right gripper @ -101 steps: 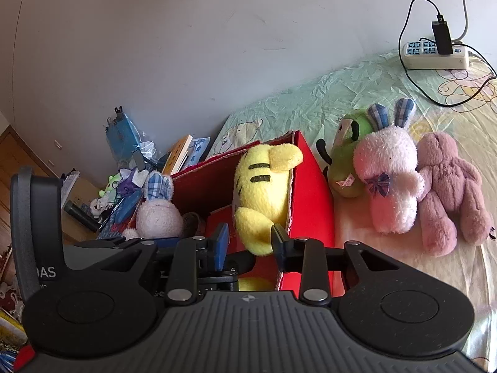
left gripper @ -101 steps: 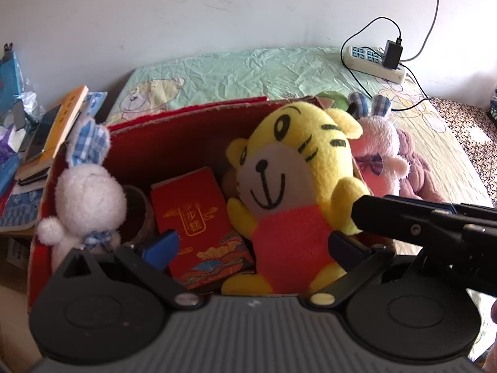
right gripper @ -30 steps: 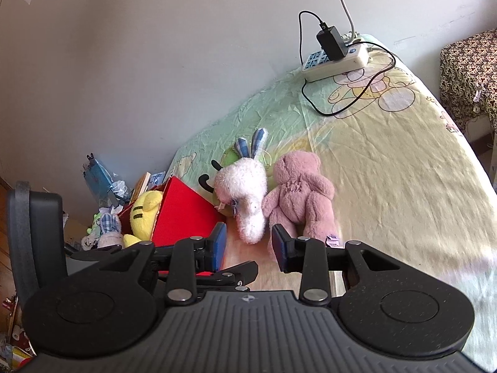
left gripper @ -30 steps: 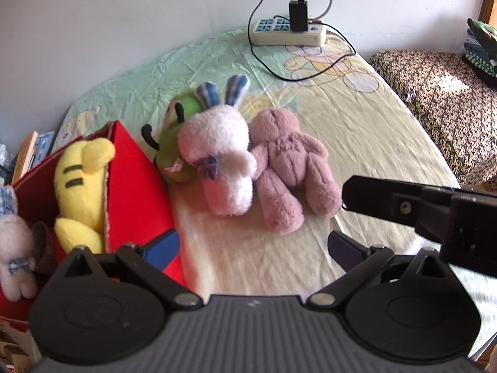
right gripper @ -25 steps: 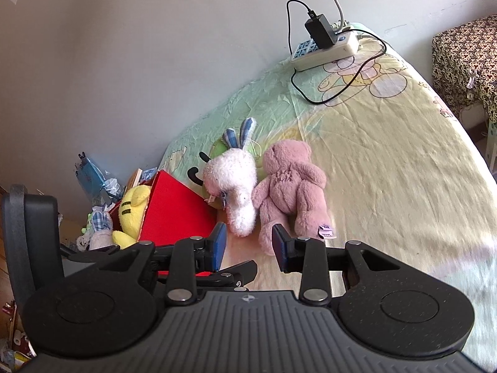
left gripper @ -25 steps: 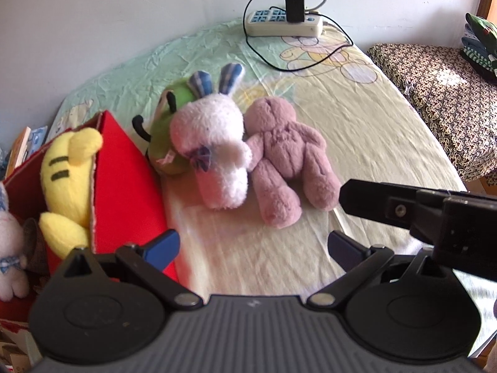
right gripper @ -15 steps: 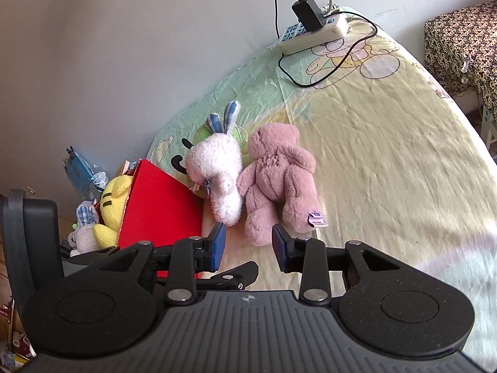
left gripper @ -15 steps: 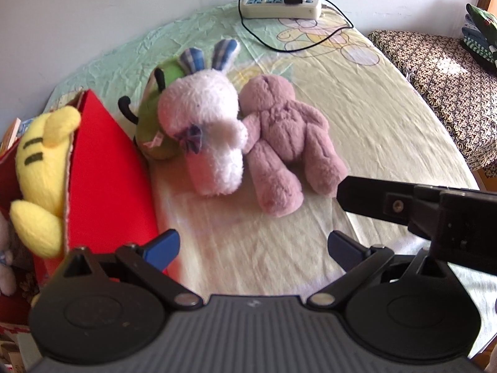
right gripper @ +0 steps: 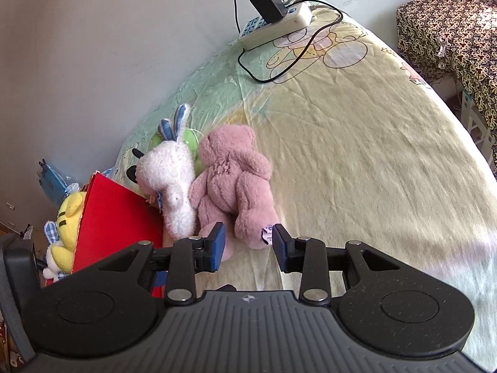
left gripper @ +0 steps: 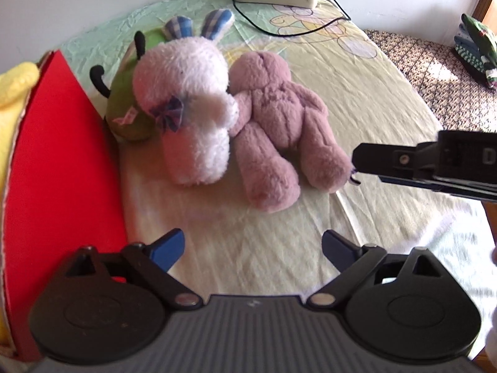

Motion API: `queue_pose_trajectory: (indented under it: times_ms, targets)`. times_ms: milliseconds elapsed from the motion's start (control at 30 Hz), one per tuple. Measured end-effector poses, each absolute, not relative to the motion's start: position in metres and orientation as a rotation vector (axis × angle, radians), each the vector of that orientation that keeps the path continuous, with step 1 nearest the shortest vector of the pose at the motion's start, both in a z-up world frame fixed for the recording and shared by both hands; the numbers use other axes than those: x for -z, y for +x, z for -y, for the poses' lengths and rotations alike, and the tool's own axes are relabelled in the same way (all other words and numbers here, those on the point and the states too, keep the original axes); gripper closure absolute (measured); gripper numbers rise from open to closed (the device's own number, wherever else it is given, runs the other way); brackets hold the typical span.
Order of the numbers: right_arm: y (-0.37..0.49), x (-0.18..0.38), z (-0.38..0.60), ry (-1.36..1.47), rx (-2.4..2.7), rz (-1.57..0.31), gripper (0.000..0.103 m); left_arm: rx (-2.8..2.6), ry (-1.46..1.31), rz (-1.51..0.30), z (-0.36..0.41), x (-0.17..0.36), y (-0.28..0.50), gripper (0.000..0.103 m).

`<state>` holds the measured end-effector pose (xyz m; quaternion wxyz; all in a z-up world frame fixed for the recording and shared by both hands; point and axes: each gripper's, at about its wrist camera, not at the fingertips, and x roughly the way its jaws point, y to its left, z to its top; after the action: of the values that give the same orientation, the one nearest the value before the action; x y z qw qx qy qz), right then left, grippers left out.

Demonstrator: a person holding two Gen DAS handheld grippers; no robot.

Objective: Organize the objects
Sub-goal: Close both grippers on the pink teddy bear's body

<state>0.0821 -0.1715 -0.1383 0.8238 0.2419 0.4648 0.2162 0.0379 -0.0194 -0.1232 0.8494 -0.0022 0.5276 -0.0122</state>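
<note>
A pink plush bear (left gripper: 279,118) lies face down on the bed sheet (left gripper: 357,93), with a white rabbit (left gripper: 186,93) and a green plush (left gripper: 124,108) pressed to its left. My left gripper (left gripper: 253,248) hovers over bare sheet in front of them, jaws wide but closing, nothing between them. My right gripper (right gripper: 248,245) stands narrowly open at the bear's (right gripper: 233,180) tagged foot, whose tip shows in the gap; the pads do not press on it. One of its fingers (left gripper: 400,158) reaches in from the right.
A red box (left gripper: 62,171) holding a yellow tiger (right gripper: 66,217) stands at the bed's left side. A power strip (right gripper: 276,21) with a charger and a black cable lies at the far end. A patterned stool (right gripper: 450,15) is on the right.
Both grippers swung away from the red box and sank toward the bed, so the toys now loom larger. The left jaws have narrowed a little. The right gap is unchanged.
</note>
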Motion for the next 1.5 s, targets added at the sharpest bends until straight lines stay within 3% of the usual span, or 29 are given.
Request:
queue_pose_trajectory:
  times_ms: [167,500,667,1500]
  targets:
    - [0.102,0.15,0.163,0.501,-0.467,-1.008,0.067,0.052,-0.016,-1.067,0.019,0.121,0.045,0.01]
    - [0.118,0.166,0.144,0.45,-0.486,-1.031,0.069,0.069,-0.038,-1.117,0.013,0.138,0.067,0.034]
    - [0.114,0.165,0.146,0.457,-0.484,-1.036,0.073,0.076,-0.017,-1.125,0.018,0.136,0.068,0.038]
    - [0.03,0.152,0.166,0.41,-0.511,-1.082,0.072,0.136,0.022,-1.146,0.042,0.133,0.004,0.037]
